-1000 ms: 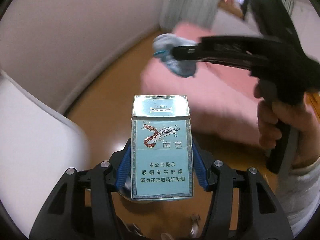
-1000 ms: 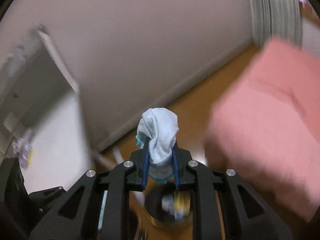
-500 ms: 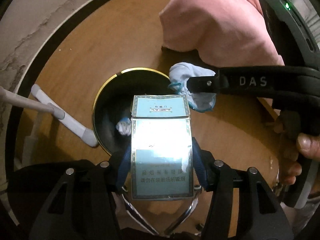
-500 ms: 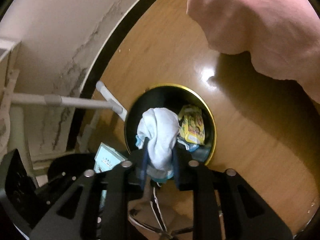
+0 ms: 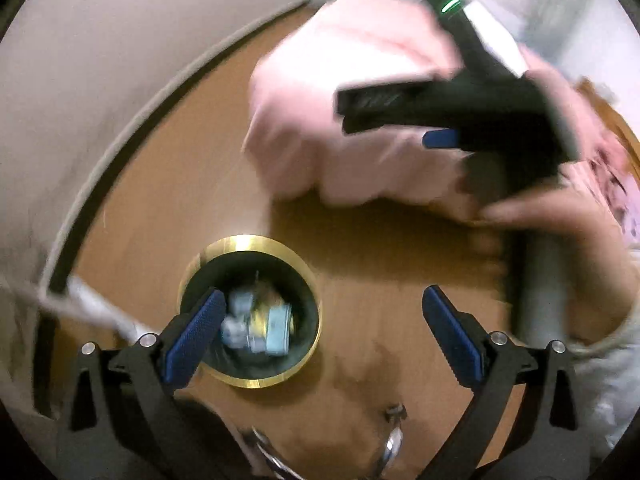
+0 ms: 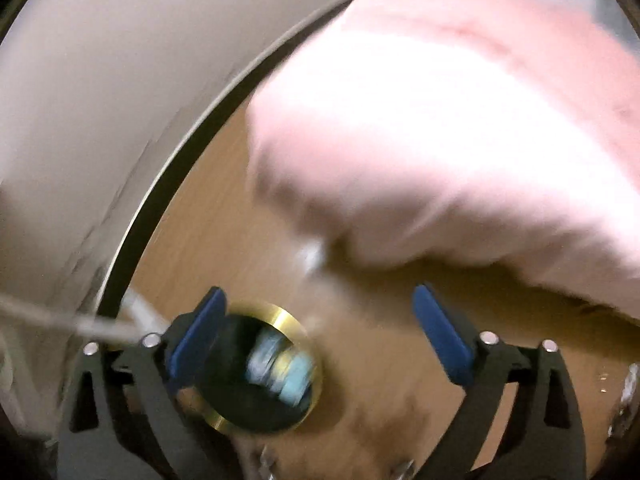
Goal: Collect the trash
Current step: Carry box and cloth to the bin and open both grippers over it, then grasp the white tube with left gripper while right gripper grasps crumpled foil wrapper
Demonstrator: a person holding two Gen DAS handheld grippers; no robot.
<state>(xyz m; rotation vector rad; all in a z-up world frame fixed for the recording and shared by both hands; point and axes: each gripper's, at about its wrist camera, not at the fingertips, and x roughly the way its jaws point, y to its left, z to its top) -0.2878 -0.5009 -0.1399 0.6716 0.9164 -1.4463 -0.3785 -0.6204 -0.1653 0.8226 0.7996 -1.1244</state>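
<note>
A: What do we have, starting with the biggest thing?

B: We see the pink quilted bedspread (image 6: 460,128) hanging over the polished wooden floor (image 5: 168,184). It fills the upper right of both views, blurred by motion.

A: And the bin?

B: We look down into the round black waste bin with a brass-coloured rim (image 5: 305,276). It stands on the floor near the wall, well apart from the bedspread. Inside lies blurred trash (image 5: 258,324): pale blue, white and yellowish pieces. We cannot tell each item apart.

A: Are we holding anything?

B: No. Our left tool (image 5: 320,326) has its jaws spread wide with nothing between the blue pads. Our right tool (image 6: 320,328) is spread wide and empty too, and it also shows in the left view (image 5: 452,112), raised over the bedspread.

A: So how far along are we?

B: We judge this load delivered, since the trash sits in the bin. We cannot see any other litter here, so whether more remains elsewhere is unknown.
</note>
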